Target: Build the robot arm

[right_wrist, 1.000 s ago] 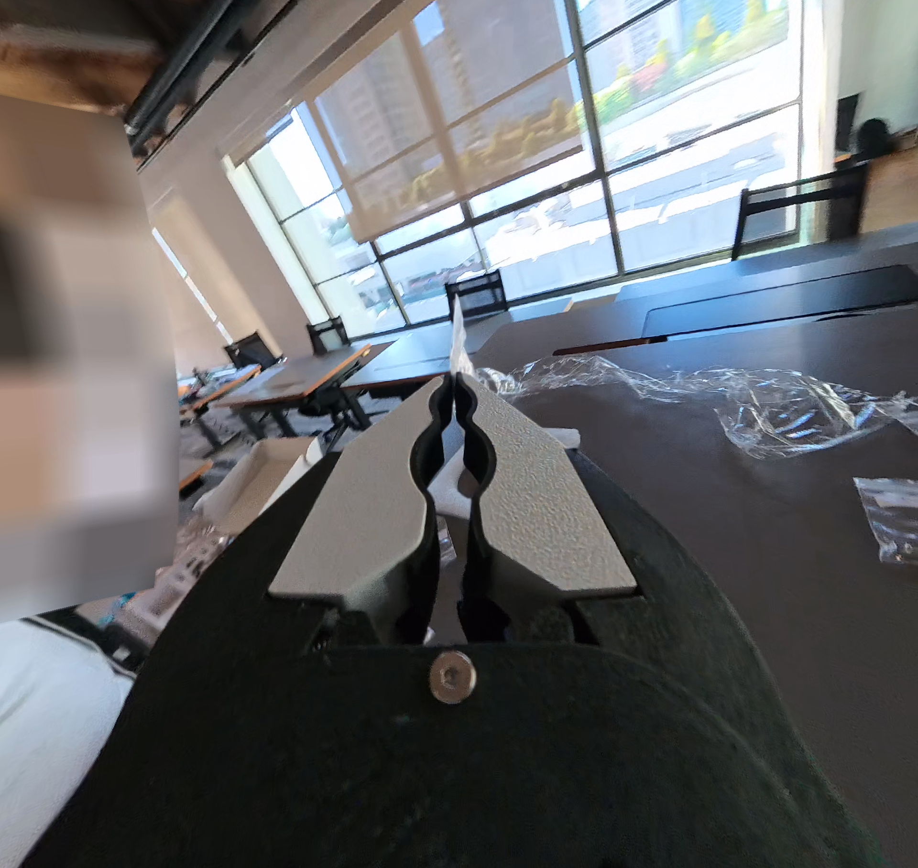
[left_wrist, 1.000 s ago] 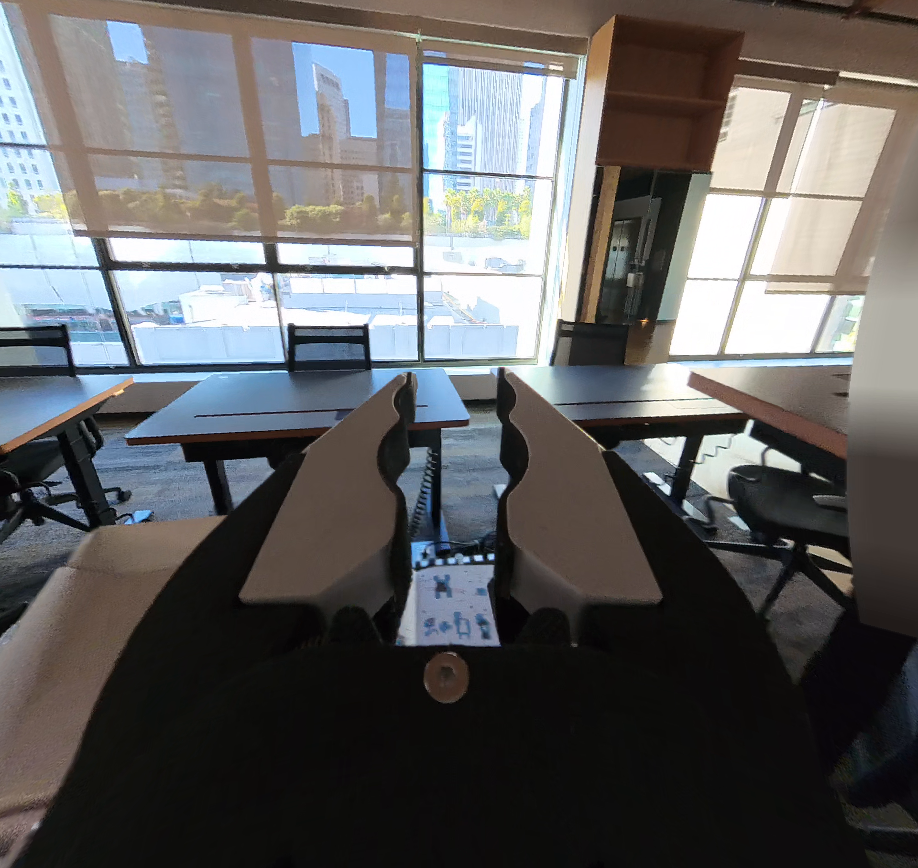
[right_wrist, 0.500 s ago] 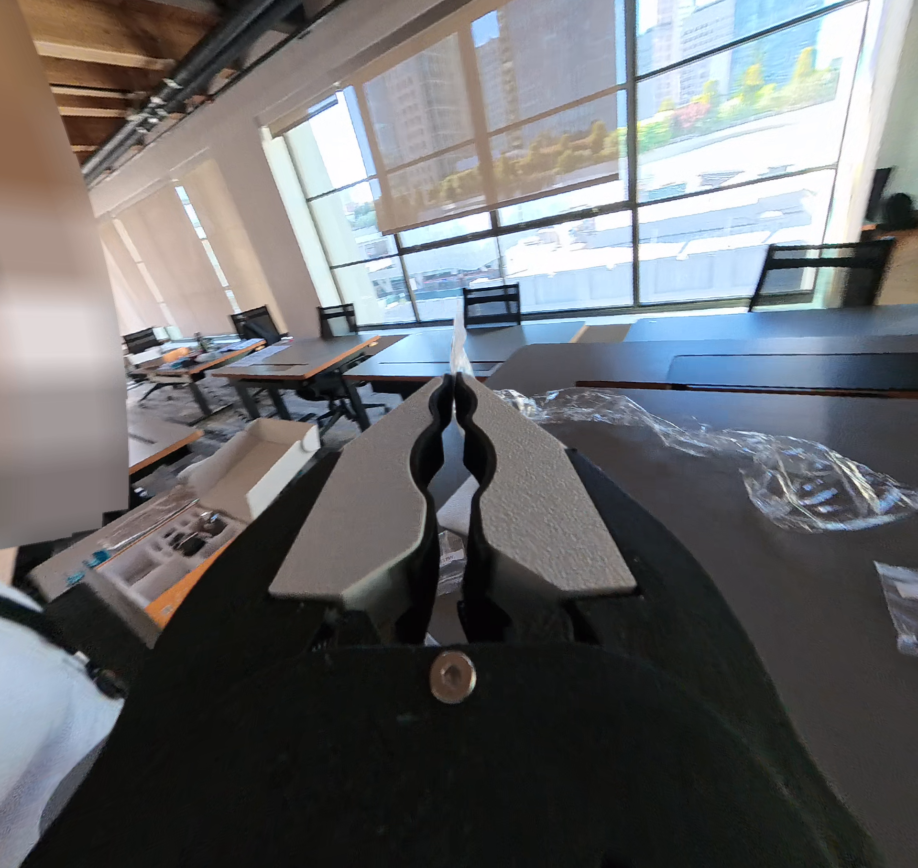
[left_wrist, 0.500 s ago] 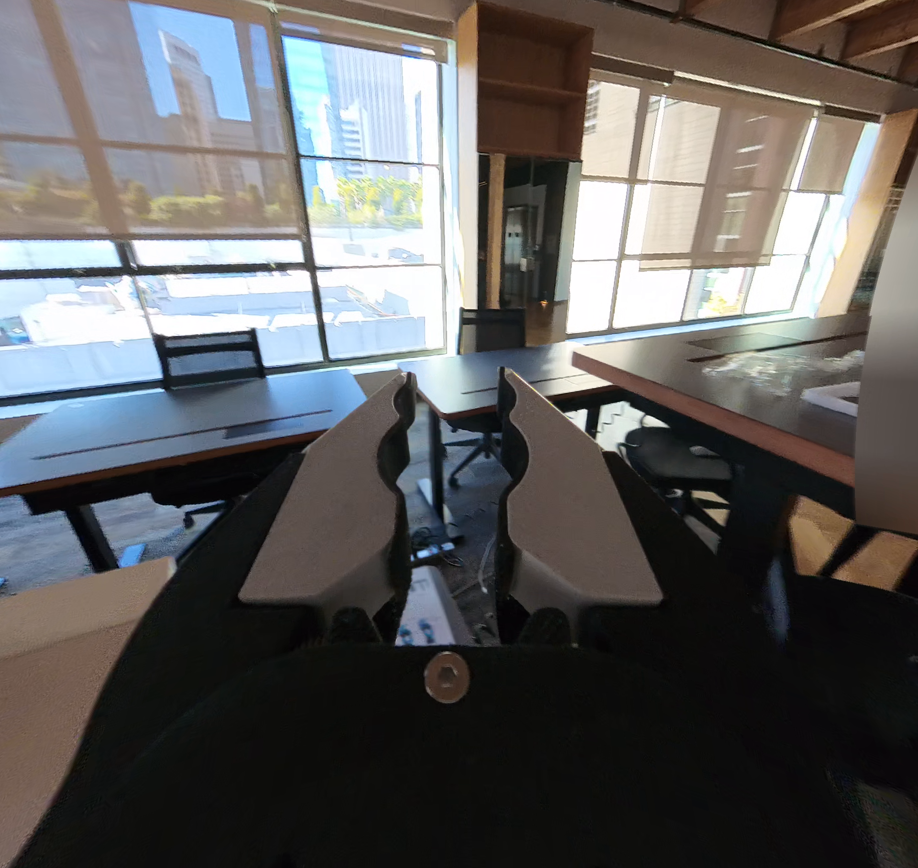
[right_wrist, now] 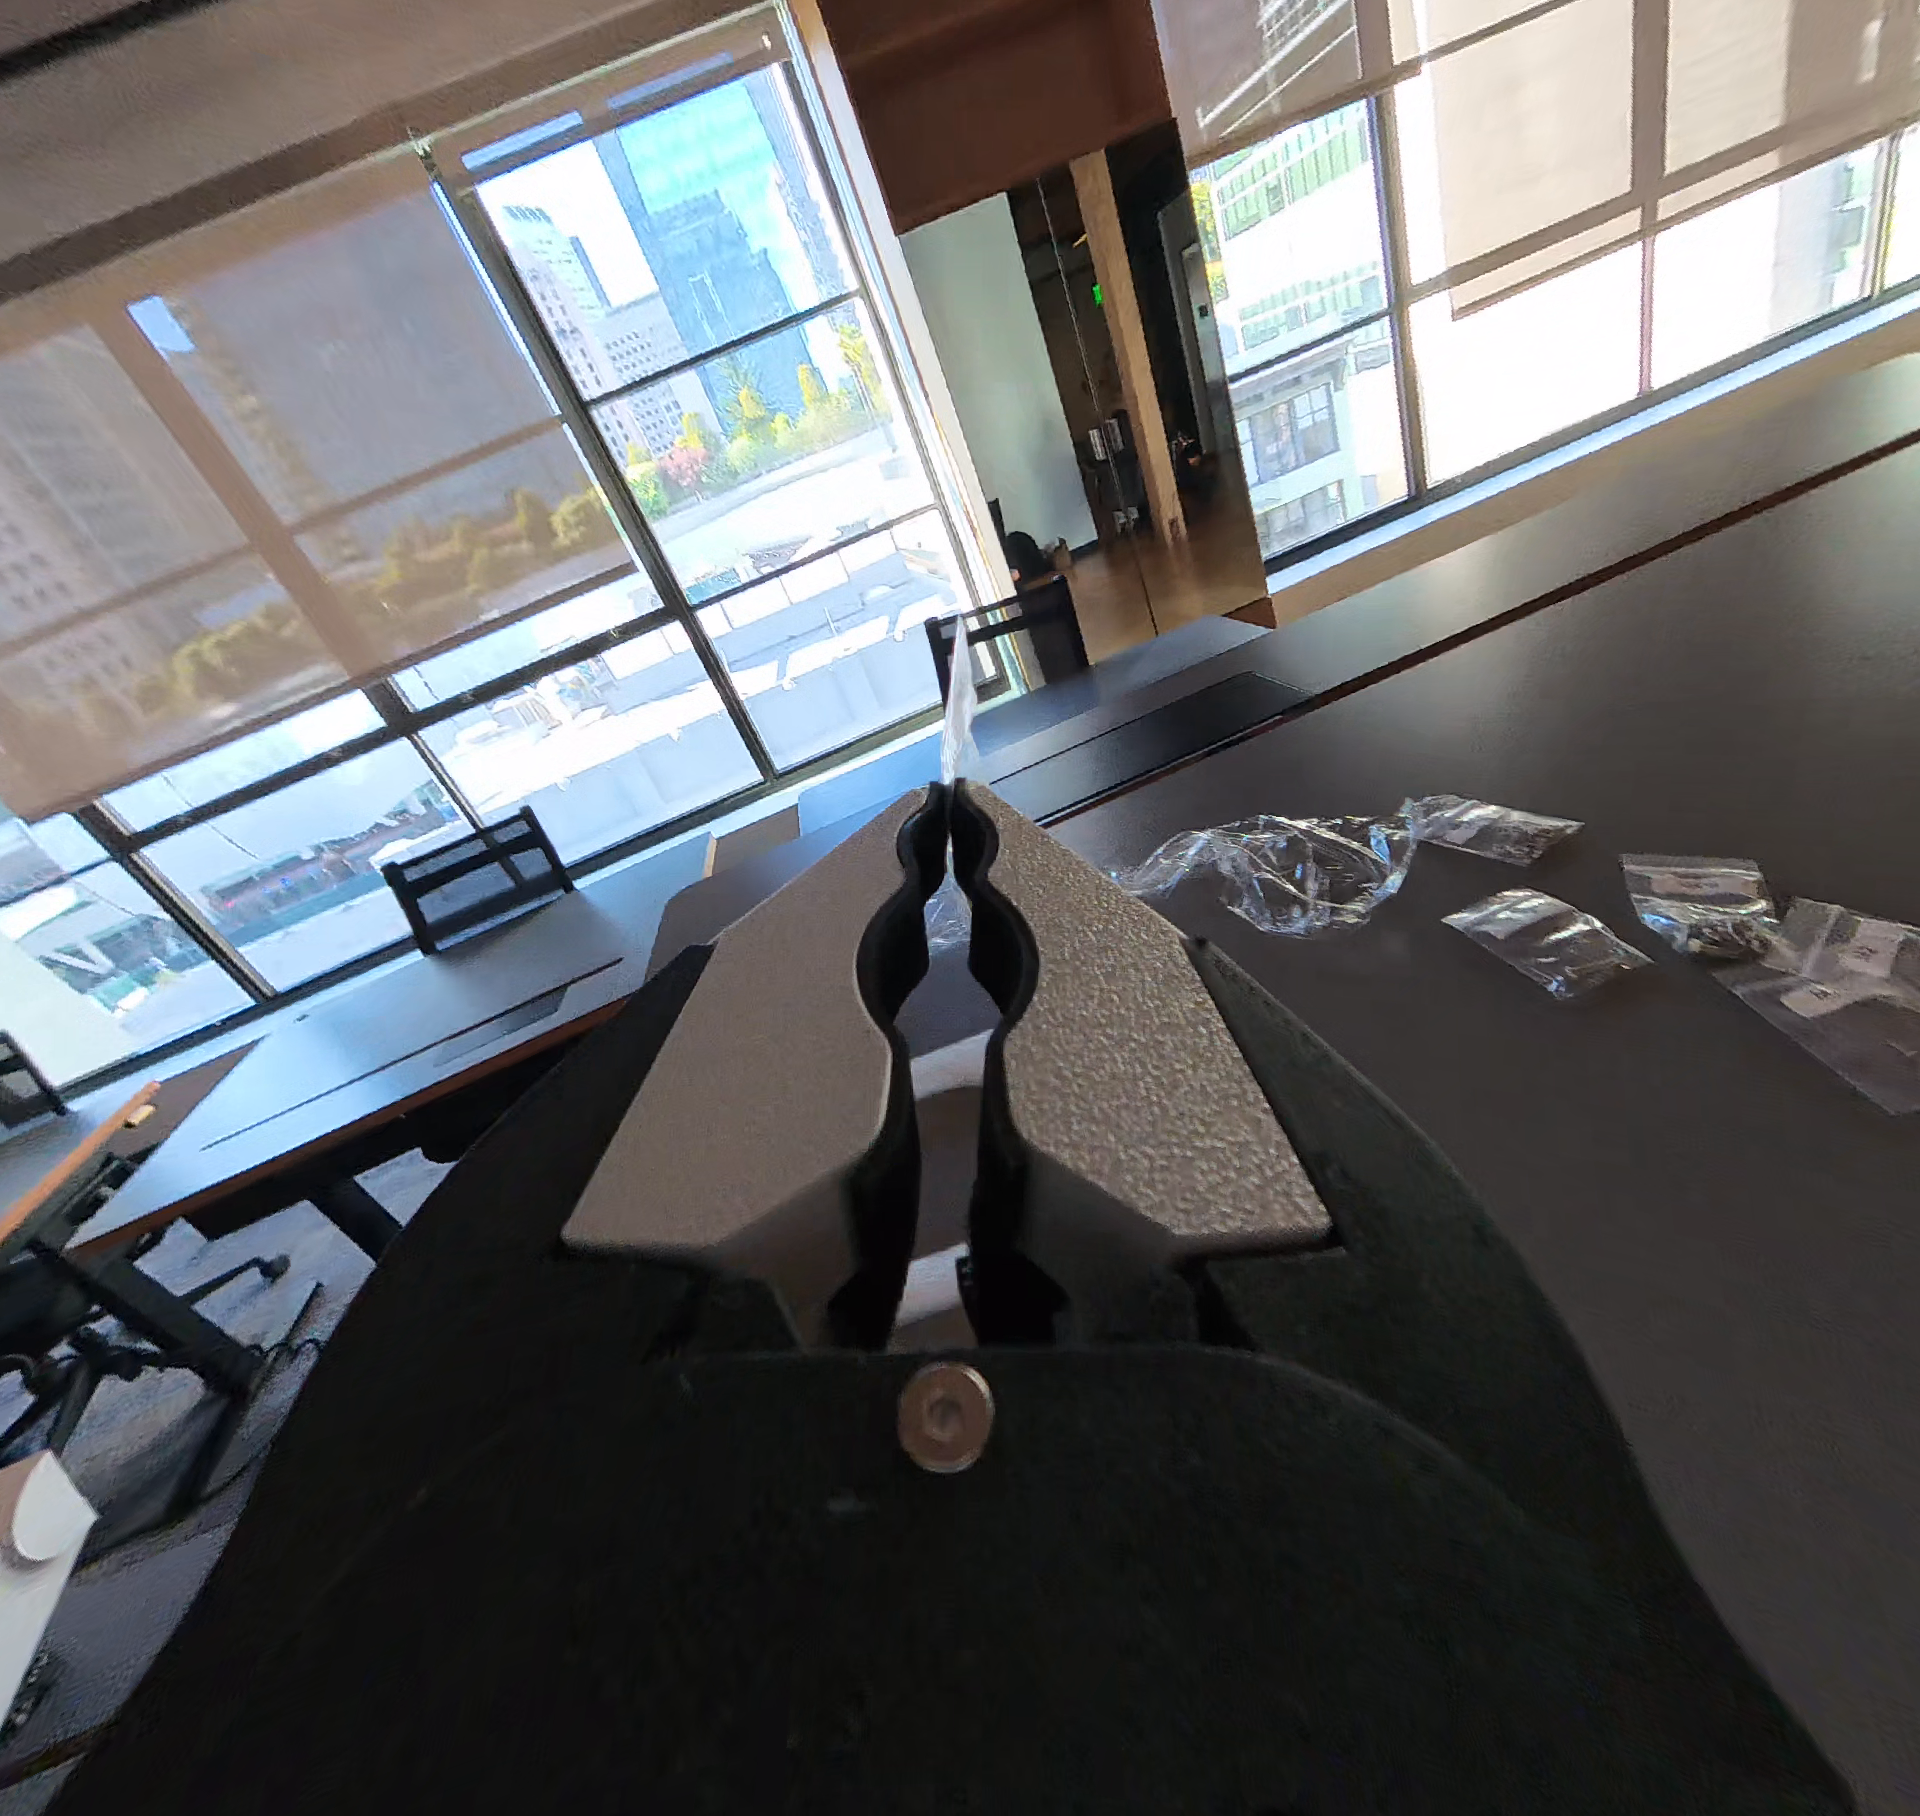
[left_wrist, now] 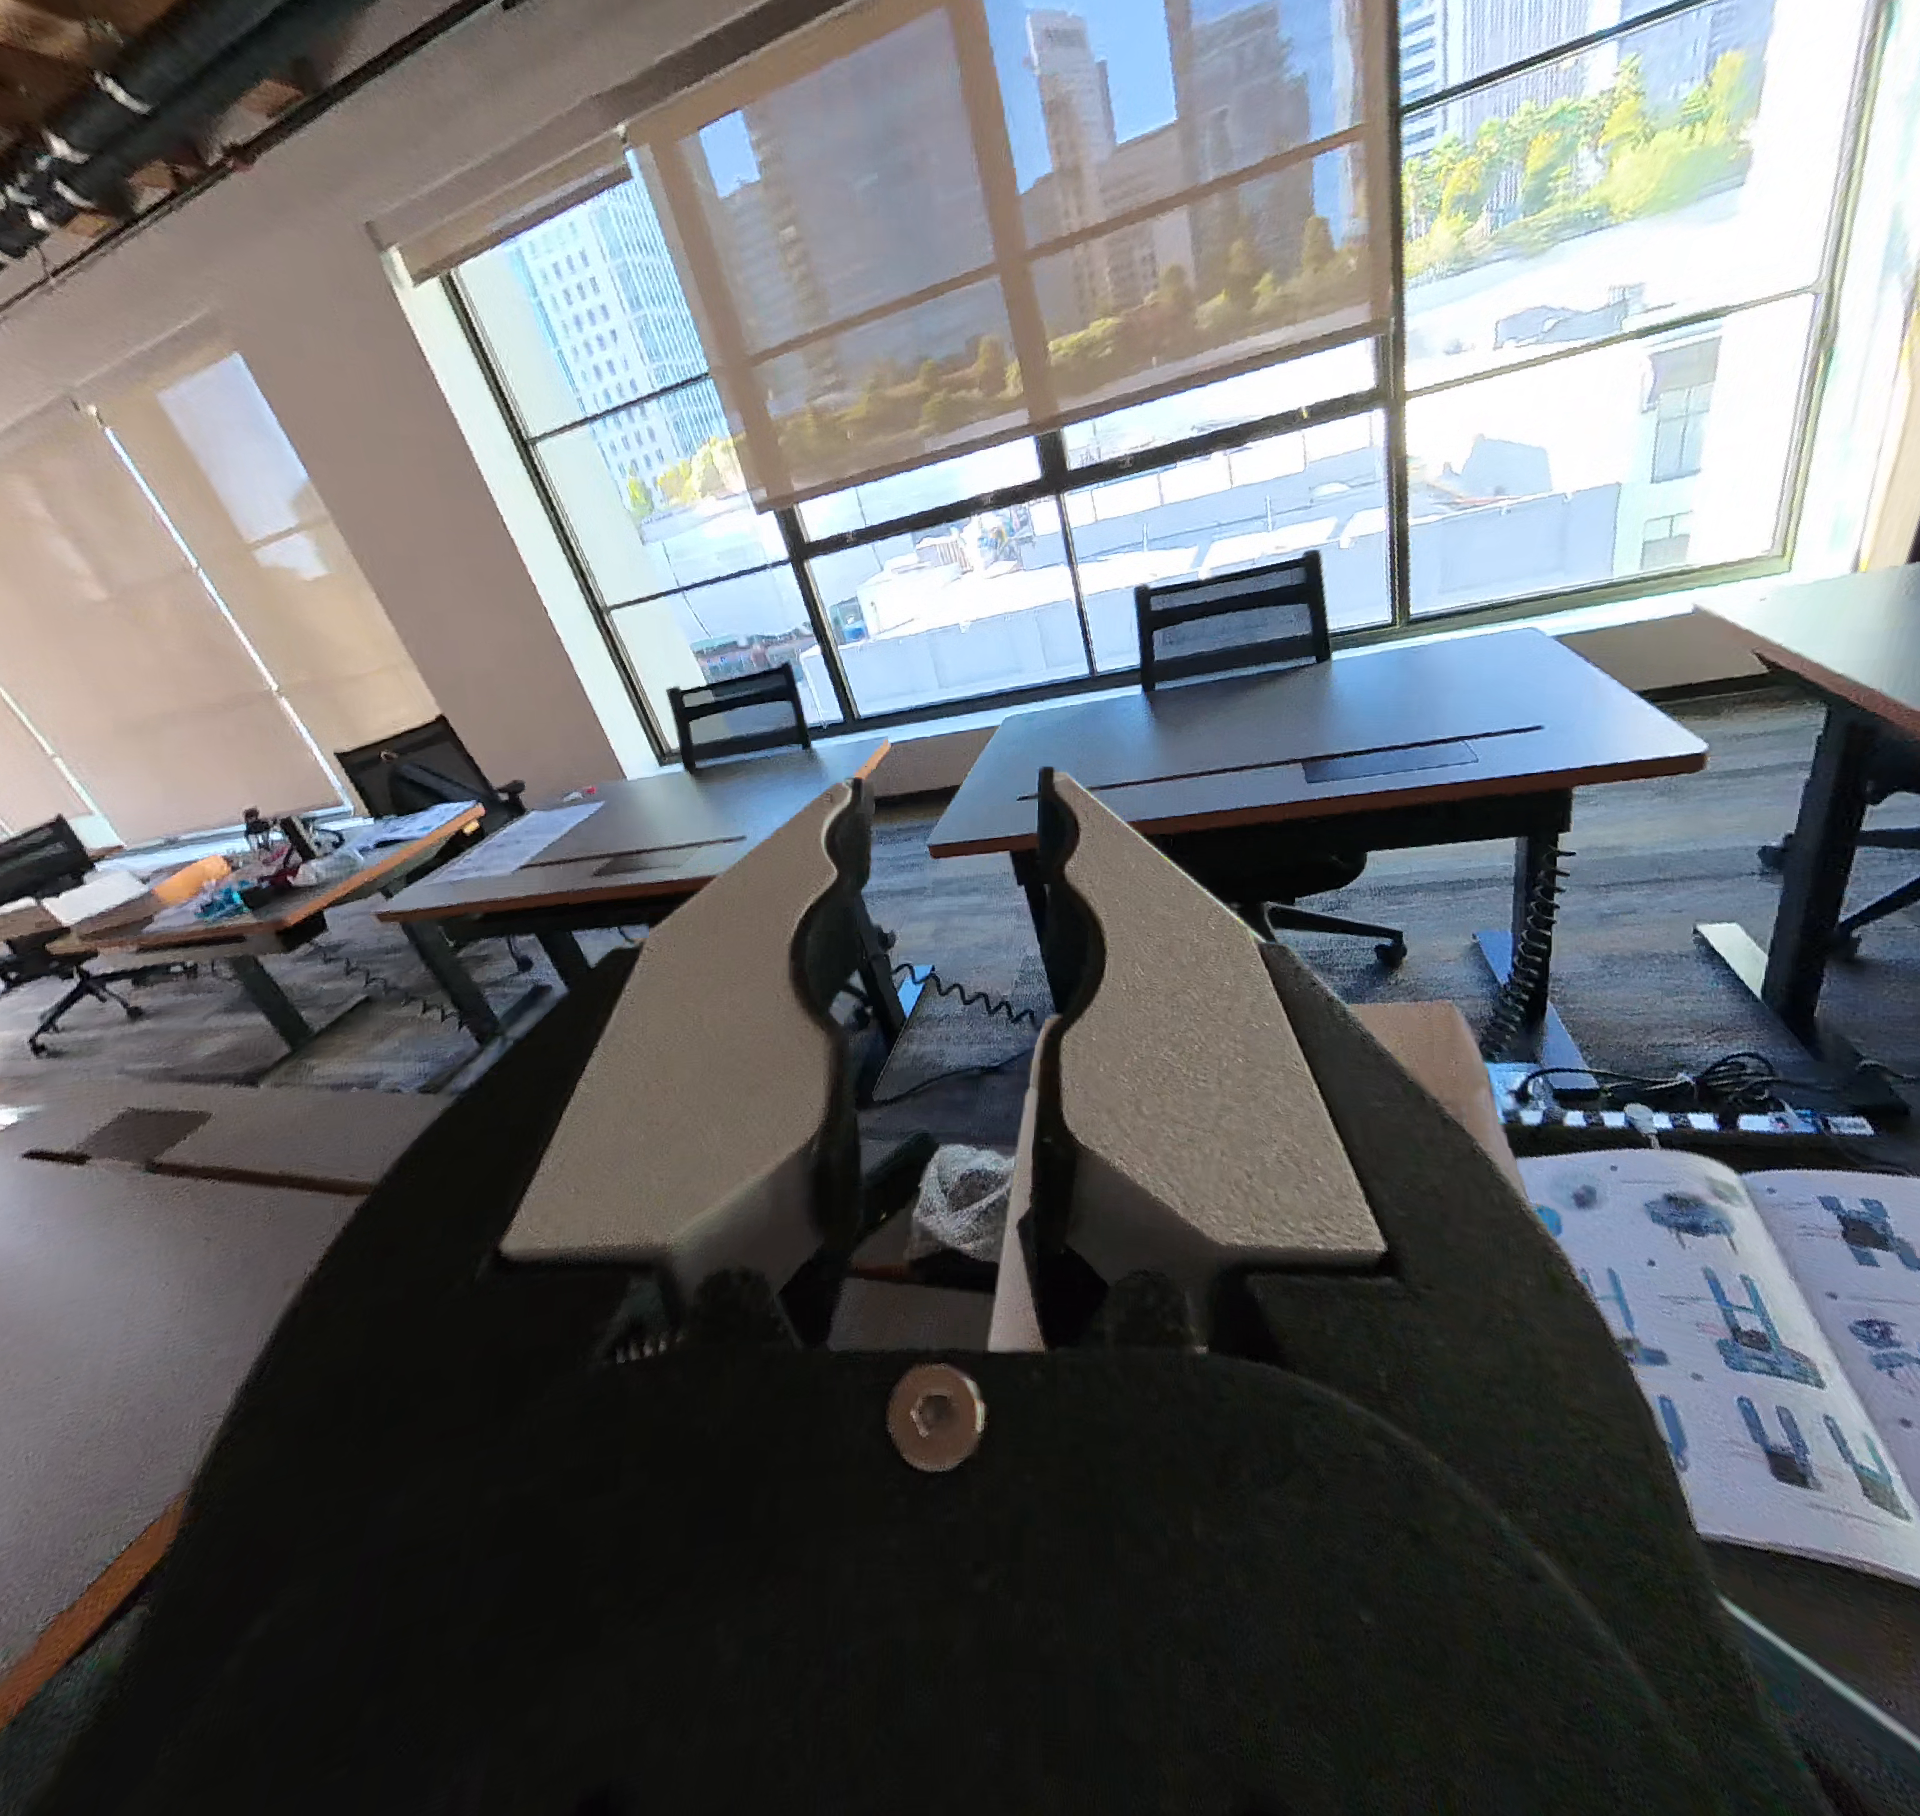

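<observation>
My right gripper [right_wrist: 951, 802] is shut on a thin clear plastic piece [right_wrist: 957, 706] that sticks up past its tips. It hangs tilted above a dark table [right_wrist: 1621, 1247]. A crumpled clear wrapper [right_wrist: 1288, 867] and several small clear bags [right_wrist: 1543, 940] lie on the table to its right. My left gripper [left_wrist: 948, 795] is open with nothing between its fingers. It is held in the air, tilted. A crumpled clear bag [left_wrist: 956, 1195] lies below the gap, and an open illustrated booklet [left_wrist: 1725, 1330] lies to its lower right.
Dark desks [left_wrist: 1320, 738] with black chairs [left_wrist: 1231, 618] stand by the big windows. A cluttered desk [left_wrist: 249, 883] is at far left. A power strip with cables [left_wrist: 1683, 1120] lies on the floor beyond the booklet. More desks [right_wrist: 416, 1028] are left of my right gripper. One gripper's finger ends stand about 115 centimetres off the other's.
Both views have swung and tilted. The left view turned from the right-hand desks back to the windows, and the booklet came into sight. The right view turned right. The right gripper kept its hold.
</observation>
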Action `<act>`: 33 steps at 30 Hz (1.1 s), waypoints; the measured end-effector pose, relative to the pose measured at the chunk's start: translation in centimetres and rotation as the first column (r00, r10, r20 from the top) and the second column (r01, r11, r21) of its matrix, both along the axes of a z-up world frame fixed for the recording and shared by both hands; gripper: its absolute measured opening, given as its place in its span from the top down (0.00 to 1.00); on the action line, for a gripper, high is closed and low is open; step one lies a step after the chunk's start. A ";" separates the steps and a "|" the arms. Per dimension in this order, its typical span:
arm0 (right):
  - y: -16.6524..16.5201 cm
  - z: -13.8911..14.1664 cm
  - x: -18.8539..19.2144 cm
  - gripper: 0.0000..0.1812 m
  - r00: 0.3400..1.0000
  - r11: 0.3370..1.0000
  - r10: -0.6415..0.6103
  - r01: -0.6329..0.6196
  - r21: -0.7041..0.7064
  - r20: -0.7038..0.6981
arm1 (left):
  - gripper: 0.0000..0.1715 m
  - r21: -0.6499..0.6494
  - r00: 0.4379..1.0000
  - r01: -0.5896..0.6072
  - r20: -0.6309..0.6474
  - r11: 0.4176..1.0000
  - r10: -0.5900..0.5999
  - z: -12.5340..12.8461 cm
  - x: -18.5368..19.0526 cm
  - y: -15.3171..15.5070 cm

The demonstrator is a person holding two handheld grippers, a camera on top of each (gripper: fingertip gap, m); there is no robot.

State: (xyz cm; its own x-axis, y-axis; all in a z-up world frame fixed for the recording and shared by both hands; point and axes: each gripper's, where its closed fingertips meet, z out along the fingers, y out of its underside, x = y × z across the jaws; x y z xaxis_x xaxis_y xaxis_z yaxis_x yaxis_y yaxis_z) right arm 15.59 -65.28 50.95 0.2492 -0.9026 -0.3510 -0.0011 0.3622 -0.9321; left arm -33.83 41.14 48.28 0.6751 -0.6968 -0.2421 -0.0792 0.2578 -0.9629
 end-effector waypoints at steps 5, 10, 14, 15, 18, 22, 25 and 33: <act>3.9 1.3 -0.2 1.00 0.996 0.988 -0.045 0.034 -0.148 -0.074 | 0.83 -0.031 0.999 -0.024 0.042 0.999 0.025 -0.9 -2.2 4.5; 6.6 1.6 -0.2 1.00 0.994 0.984 -0.071 0.056 -0.167 -0.087 | 0.82 -0.077 0.999 -0.044 0.015 0.996 0.046 -4.1 -2.8 7.2; 7.7 0.9 0.4 1.00 0.989 0.982 -0.095 0.074 -0.174 -0.116 | 0.82 -0.089 0.998 -0.067 -0.006 0.994 0.066 -6.4 -3.0 8.2; 7.8 0.7 0.5 1.00 0.987 0.981 -0.098 0.076 -0.178 -0.124 | 0.82 -0.092 0.998 -0.067 -0.010 0.993 0.066 -6.9 -2.8 8.3; 8.2 0.4 0.8 1.00 0.986 0.980 -0.103 0.078 -0.183 -0.134 | 0.81 -0.103 0.998 -0.064 -0.035 0.993 0.061 -8.2 -2.3 8.3; 8.1 0.2 0.3 1.00 0.984 0.980 -0.110 0.084 -0.180 -0.139 | 0.82 -0.094 0.998 -0.056 -0.026 0.994 0.054 -8.8 -1.7 8.0; 7.7 0.3 -0.4 1.00 0.983 0.980 -0.113 0.086 -0.180 -0.143 | 0.82 -0.114 0.999 -0.033 -0.019 0.993 0.031 -9.5 -1.0 7.7; 6.4 0.7 -2.1 1.00 0.988 0.985 -0.073 0.050 -0.164 -0.133 | 0.82 -0.128 1.000 -0.008 0.029 0.992 0.012 -8.2 -1.3 5.6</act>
State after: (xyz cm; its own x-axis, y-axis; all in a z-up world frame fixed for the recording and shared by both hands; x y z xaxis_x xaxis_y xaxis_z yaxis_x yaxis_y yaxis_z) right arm 13.46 -58.87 51.63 0.1506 -0.9618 -0.2285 -0.1162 0.2123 -0.9703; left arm -35.13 46.71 40.05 0.6875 -0.7141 -0.1318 -0.0523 0.1322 -0.9898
